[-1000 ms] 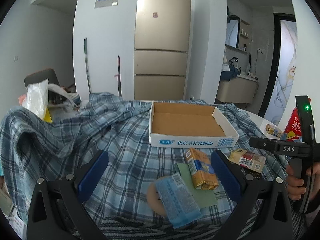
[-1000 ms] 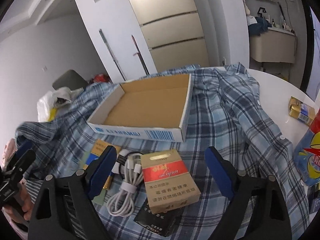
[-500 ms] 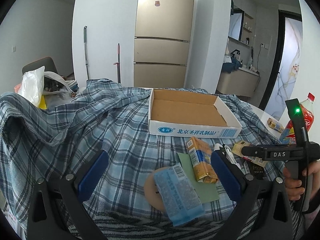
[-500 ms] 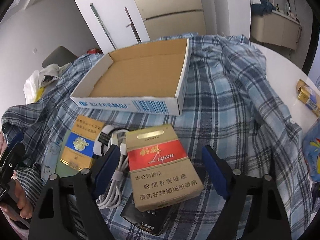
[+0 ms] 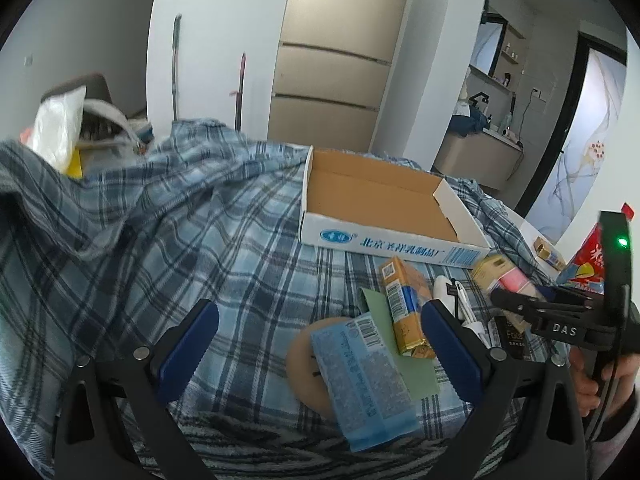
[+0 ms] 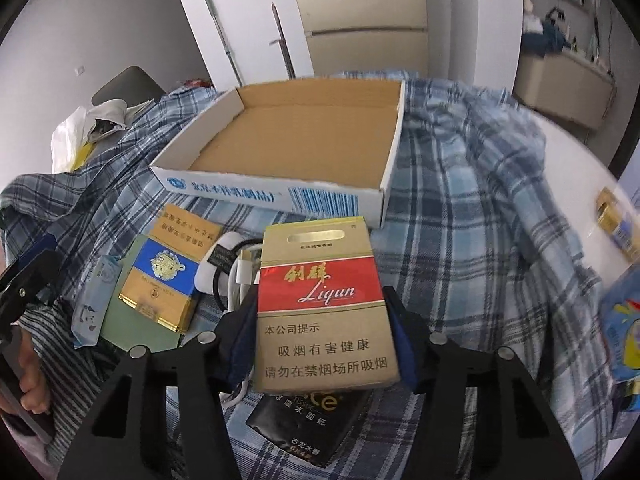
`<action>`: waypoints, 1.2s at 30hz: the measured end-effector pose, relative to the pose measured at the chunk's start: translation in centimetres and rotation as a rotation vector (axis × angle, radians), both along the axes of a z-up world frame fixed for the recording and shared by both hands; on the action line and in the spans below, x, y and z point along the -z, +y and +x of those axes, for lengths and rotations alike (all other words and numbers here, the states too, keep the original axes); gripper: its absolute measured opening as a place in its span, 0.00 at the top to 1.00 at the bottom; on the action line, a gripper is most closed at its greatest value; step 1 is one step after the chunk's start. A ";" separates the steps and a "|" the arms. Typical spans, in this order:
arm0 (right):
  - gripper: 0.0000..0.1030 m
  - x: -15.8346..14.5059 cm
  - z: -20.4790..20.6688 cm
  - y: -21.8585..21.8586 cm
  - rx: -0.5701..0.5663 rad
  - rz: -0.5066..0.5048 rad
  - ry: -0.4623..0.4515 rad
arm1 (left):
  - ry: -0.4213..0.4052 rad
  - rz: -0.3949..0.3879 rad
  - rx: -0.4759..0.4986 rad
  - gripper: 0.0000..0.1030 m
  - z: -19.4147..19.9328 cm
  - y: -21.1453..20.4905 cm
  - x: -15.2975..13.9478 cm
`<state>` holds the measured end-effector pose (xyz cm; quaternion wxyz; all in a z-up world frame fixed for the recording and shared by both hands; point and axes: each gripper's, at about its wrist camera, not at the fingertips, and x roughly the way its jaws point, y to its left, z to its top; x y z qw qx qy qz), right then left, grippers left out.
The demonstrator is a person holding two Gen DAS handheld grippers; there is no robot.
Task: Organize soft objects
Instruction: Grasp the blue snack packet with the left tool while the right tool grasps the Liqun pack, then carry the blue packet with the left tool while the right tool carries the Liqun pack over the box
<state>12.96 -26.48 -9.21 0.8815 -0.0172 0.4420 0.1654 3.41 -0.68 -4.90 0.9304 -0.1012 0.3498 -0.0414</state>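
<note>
My right gripper point(image 6: 322, 320) has both blue pads against the sides of a red-and-gold cigarette pack point(image 6: 324, 296) that lies over a white cable bundle point(image 6: 236, 272) and a black tissue pack point(image 6: 308, 420). An open, empty white cardboard tray point(image 6: 296, 196) stands just beyond it on the blue plaid shirt point(image 6: 472, 232). My left gripper point(image 5: 316, 344) is open above the shirt point(image 5: 160, 240), near a light-blue tissue pack point(image 5: 364, 380) and a gold-and-blue pack point(image 5: 404, 312). The tray also shows in the left wrist view point(image 5: 384, 244).
A green card point(image 5: 404, 352) and a tan disc point(image 5: 304, 364) lie under the tissue pack. A small gold box point(image 6: 618, 220) and a colourful snack bag point(image 6: 624, 336) sit on the white table at right. A plastic bag point(image 5: 56, 128) is at far left.
My right gripper moved forward and down around the cigarette pack and its pads closed in from wide open onto the pack's sides. My left gripper shifted slightly and stayed open.
</note>
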 end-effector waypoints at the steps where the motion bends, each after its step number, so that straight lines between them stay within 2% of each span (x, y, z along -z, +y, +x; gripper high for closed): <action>1: 0.45 -0.4 -0.4 0.1 0.004 -0.011 -0.035 | 0.012 -0.013 0.000 0.03 0.1 0.1 0.2; 8: 0.45 -2.7 -2.8 1.5 0.021 -0.108 -0.236 | 0.101 -0.077 0.048 0.18 0.9 -0.1 1.4; 14: 0.45 -3.0 -3.1 2.0 0.008 -0.134 -0.265 | 0.133 -0.047 0.132 0.20 1.1 -1.8 1.9; 18: 0.45 -3.0 -3.2 2.1 0.008 -0.134 -0.266 | 0.162 -0.023 0.161 0.34 1.2 -2.6 2.3; 20: 0.45 -2.9 -3.2 2.0 0.008 -0.136 -0.267 | 0.167 -0.016 0.168 0.51 1.2 -2.8 2.4; 22: 0.45 -3.0 -3.3 1.9 0.010 -0.137 -0.271 | 0.173 -0.010 0.181 0.56 1.3 -3.1 2.6; 30: 0.45 -3.2 -3.8 1.8 0.015 -0.127 -0.303 | 0.098 0.031 0.201 0.59 0.3 -3.8 1.6; 36: 0.45 -4.8 -5.5 1.1 0.045 -0.075 -0.432 | -0.035 0.029 0.257 0.59 -1.4 -4.3 -0.3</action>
